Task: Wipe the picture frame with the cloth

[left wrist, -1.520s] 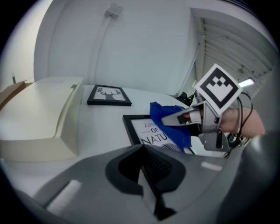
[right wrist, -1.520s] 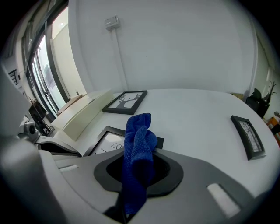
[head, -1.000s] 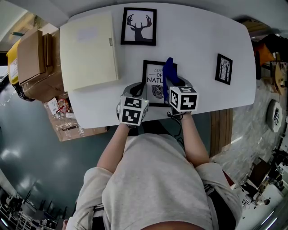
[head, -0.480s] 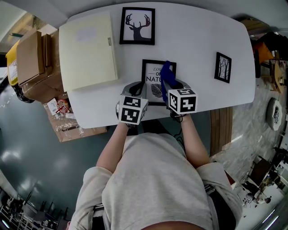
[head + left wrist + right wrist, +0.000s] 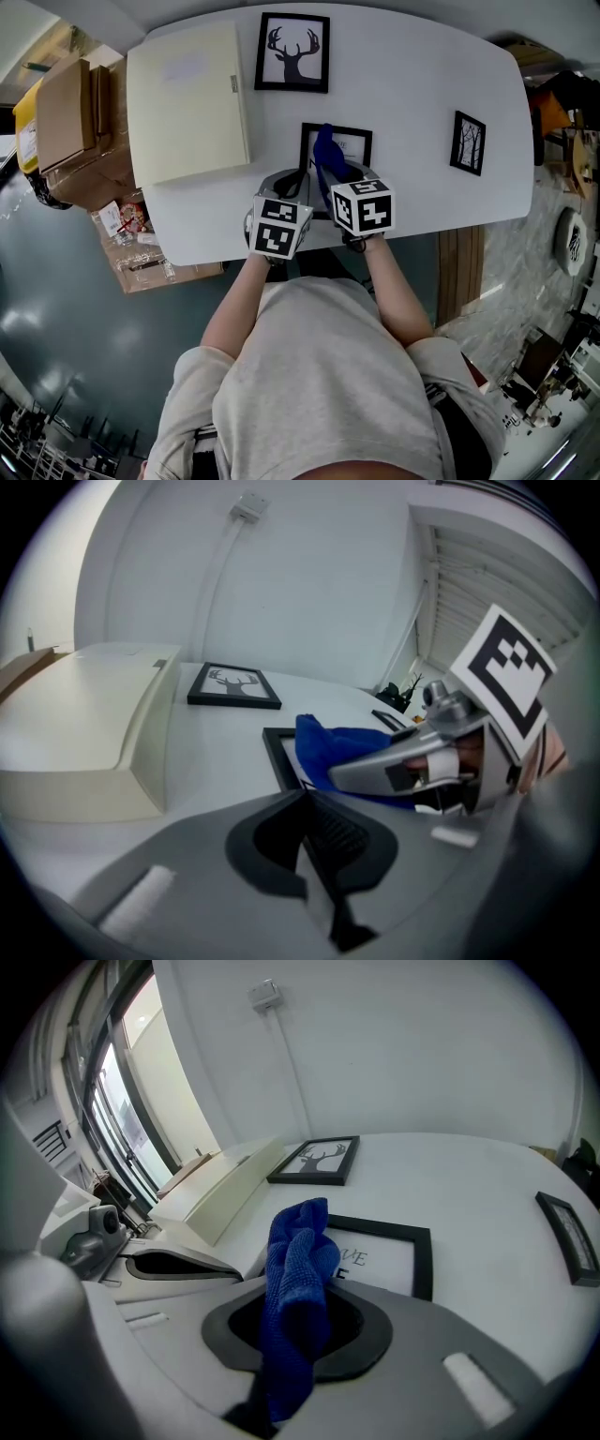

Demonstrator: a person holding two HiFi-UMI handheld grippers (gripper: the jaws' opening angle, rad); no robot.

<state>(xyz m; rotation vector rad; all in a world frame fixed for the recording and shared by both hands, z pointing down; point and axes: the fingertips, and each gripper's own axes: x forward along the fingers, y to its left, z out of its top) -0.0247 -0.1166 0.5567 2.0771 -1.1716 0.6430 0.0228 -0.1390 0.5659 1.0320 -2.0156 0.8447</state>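
Wiping looked to be under way on the white oval table [image 5: 422, 75]. At the picture's upper left lay a flat cream box [image 5: 187, 103], closed, its contents unseen. Left of it, off the table, stood brown cardboard cartons [image 5: 70, 122]; what they held could not be told. At centre lay the black-framed lettered print [image 5: 354, 142], the blue knitted cloth [image 5: 298, 1251] draped over its left part. The right gripper [image 5: 295, 1335] was clamped on that cloth. The left gripper [image 5: 305, 808] sat closed and empty at the frame's lower left corner. The next move probably called for dragging the cloth across the glass.
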